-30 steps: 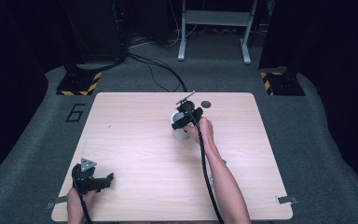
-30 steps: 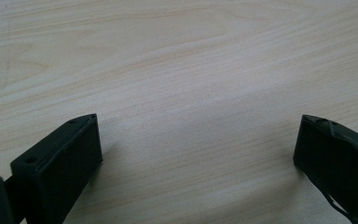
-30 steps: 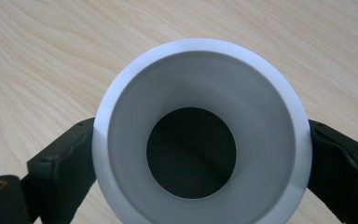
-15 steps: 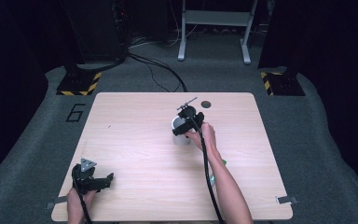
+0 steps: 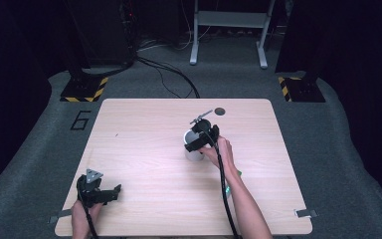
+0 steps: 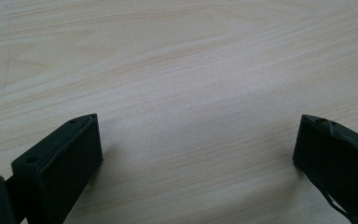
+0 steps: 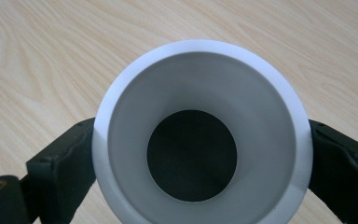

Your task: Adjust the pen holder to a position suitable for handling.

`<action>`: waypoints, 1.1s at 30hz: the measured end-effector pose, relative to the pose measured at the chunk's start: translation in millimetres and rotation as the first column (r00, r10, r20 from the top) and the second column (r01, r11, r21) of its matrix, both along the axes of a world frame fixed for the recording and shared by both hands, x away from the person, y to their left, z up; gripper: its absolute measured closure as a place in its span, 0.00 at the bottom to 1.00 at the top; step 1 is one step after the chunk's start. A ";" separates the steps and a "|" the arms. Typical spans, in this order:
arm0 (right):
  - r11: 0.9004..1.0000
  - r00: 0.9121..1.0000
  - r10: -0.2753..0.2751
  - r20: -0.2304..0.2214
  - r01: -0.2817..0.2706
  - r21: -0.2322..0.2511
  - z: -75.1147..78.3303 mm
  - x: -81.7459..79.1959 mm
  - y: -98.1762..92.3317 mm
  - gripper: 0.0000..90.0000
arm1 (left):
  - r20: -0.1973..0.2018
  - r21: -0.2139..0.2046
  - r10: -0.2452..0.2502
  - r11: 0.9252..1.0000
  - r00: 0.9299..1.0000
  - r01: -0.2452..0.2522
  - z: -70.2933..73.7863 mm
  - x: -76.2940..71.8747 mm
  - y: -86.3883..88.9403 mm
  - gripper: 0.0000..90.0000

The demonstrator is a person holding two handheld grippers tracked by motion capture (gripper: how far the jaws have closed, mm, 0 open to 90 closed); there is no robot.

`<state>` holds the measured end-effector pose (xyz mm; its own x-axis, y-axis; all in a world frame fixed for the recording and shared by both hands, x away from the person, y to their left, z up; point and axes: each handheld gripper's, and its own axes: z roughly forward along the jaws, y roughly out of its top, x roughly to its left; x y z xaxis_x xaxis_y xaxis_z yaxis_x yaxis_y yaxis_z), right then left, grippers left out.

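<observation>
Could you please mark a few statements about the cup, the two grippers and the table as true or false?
1. The right gripper has its jaws on either side of the white cup. True.
2. The cup lies on its side. False: in the high view it stands upright on the wooden table, its opening facing up.
3. The left gripper holds a second cup. False: its jaws are wide apart over bare wood, with nothing between them.
4. The cup's bottom looks dark. True: in the right gripper view the inside ends in a dark round.
5. The left gripper is near the table's far edge. False: it is at the near left corner.
</observation>
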<state>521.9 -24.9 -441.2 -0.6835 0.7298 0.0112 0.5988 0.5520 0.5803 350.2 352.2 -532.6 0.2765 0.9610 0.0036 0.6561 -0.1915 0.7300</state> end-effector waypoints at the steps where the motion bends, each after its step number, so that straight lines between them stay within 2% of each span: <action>1: 1.000 1.000 -0.002 0.003 0.002 0.011 0.8 -0.8 -1.0 0.00 | -0.011 0.001 -0.005 1.000 1.000 0.005 0.8 -0.1 0.4 0.01; 3: 0.999 1.000 -0.002 0.001 0.002 0.035 4.6 -3.5 -3.9 0.00 | -0.001 0.000 0.000 1.000 1.000 0.000 0.1 0.0 0.0 0.01; 9: 0.999 0.999 -0.017 0.048 0.015 0.042 24.9 -19.1 -15.8 0.00 | 0.001 0.000 -0.001 1.000 1.000 0.001 0.0 -0.1 -0.2 0.01; 13: 0.997 0.997 -0.037 0.073 0.032 0.076 37.2 -36.0 -33.4 0.00 | 0.000 0.000 -0.001 1.000 1.000 0.001 0.1 -0.1 -0.1 0.01; 16: 0.991 0.993 -0.084 0.085 0.074 0.111 39.9 -49.7 -53.8 0.00 | 0.001 0.000 -0.001 1.000 1.000 0.001 0.1 -0.1 -0.1 0.01; 20: 0.980 0.986 -0.151 0.076 0.139 0.144 33.6 -66.9 -79.7 0.00 | -0.001 -0.001 0.000 1.000 1.000 0.000 0.1 -0.3 -0.4 0.01; 24: 0.969 0.976 -0.210 0.056 0.201 0.146 24.2 -80.8 -100.2 0.00 | 0.000 0.000 0.000 1.000 1.000 0.000 0.1 -0.2 -0.3 0.01; 28: 0.955 0.967 -0.252 0.024 0.245 0.164 13.9 -92.9 -114.5 0.00 | 0.012 0.005 0.004 1.000 1.000 -0.004 -0.4 -0.3 -0.6 0.01; 33: 0.942 0.955 -0.297 0.000 0.293 0.162 -2.9 -107.1 -130.5 0.00 | 0.000 0.000 0.000 1.000 1.000 0.000 0.1 -0.1 0.0 0.01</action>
